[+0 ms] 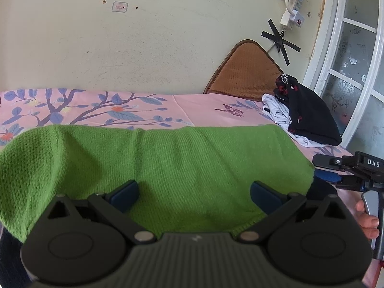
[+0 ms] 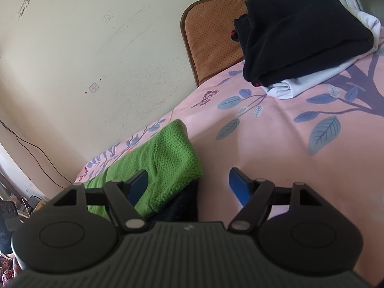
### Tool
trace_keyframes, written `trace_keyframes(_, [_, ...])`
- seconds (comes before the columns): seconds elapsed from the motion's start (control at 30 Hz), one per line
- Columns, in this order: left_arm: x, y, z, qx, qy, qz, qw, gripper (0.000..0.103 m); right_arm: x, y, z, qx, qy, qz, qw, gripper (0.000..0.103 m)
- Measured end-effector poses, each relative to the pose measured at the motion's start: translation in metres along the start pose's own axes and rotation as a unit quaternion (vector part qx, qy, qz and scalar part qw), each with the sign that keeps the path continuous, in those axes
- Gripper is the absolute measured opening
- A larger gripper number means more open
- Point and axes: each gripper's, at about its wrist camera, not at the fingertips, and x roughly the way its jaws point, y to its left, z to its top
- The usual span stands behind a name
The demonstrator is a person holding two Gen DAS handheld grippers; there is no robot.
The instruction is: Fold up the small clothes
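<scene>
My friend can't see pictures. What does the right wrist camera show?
The open right gripper hovers at the end of a green knitted garment on a pink leafy bedsheet. Farther back, black clothes sit piled on something white.

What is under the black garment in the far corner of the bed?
A white garment lies under the black garment, sticking out along its near edge, on the pink bedsheet. Anything further beneath is covered.

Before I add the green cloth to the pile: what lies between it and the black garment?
Only bare pink sheet, shown in the right wrist view between the green cloth and black garment.
</scene>
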Motion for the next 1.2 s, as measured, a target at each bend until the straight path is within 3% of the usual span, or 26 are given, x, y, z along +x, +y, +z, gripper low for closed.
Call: trace_keyframes(1.2, [0.0031,-0.0058,0.0006,0.020,0.010,0.015,0.9996,0.103,0.0004,0.0005,-0.0005,-0.001,0.000,-0.001,1.000,0.077])
